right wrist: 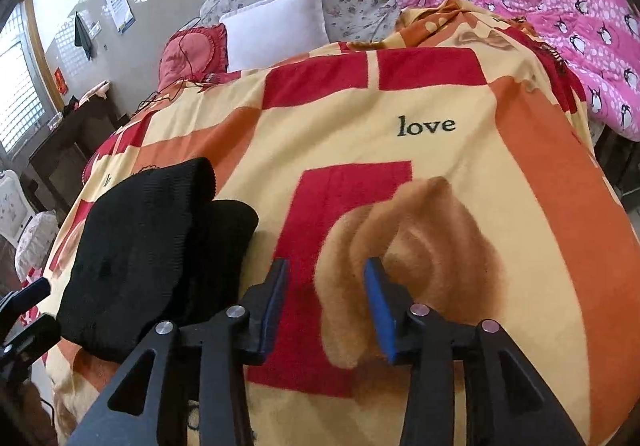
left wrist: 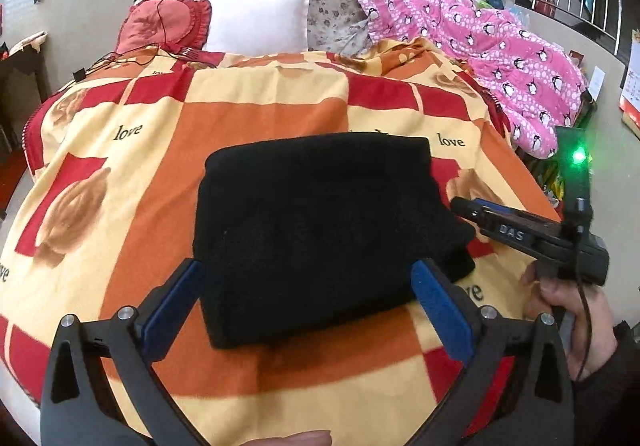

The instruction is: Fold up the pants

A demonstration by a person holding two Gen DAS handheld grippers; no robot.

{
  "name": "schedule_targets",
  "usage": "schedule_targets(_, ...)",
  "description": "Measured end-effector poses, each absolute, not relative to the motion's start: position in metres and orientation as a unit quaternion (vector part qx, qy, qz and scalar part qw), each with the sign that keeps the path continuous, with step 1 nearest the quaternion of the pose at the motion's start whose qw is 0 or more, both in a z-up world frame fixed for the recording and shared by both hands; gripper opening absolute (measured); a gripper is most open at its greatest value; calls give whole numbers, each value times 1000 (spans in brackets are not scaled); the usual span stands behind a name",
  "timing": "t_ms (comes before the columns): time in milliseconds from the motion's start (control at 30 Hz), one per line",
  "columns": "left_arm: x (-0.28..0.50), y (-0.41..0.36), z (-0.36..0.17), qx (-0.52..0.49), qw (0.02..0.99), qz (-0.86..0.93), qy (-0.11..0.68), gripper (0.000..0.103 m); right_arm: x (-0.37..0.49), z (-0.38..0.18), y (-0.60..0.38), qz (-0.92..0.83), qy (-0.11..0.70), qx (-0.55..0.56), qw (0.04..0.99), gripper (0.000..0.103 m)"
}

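Folded black pants point(left wrist: 320, 230) on patterned blanket point(left wrist: 260, 114), left hand-held gripper point(left wrist: 308, 306) spread wide

The folded pants point(left wrist: 320, 234) are lying on the blanket point(left wrist: 260, 118), with the pillow point(left wrist: 256, 20) behind them and the quilt point(left wrist: 500, 54) lying right of it.

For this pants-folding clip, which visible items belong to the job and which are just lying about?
Job:
folded black knit pants
open left gripper
open right gripper
orange, red and cream "love" blanket, the work surface

Lying about:
white square pillow
pink penguin quilt
red ruffled cushion
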State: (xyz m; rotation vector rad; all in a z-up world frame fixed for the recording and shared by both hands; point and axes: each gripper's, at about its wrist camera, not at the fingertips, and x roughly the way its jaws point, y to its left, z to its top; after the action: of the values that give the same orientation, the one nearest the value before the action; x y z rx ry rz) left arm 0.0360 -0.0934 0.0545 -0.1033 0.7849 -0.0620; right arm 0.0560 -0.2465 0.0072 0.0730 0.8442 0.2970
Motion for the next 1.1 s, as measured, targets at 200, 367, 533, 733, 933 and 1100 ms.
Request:
schedule_targets(200, 29, -91, 53, -50, 919, -24, 391, 103, 54, 8, -244, 145, 409, 30, 901, 46)
schedule_targets(367, 25, -89, 57, -51, 920, -19, 387, 103, 53, 9, -242, 148, 409, 30, 900, 48)
schedule_targets(533, 22, -88, 58, -47, 922, -16, 384, 103, 52, 9, -241, 150, 409, 30, 900, 48)
schedule_targets(733, 24, -89, 55, -46, 920, -16, 388, 103, 52, 8, -241, 151, 409, 30, 900, 48)
schedule_targets(933, 26, -89, 51, -45, 918, -17, 393, 103, 52, 8, -240, 151, 409, 29, 899, 49)
schedule_targets(1100, 26, -88, 48, -49, 916, -18, 398, 103, 52, 8, -240, 152, 409, 29, 899, 49)
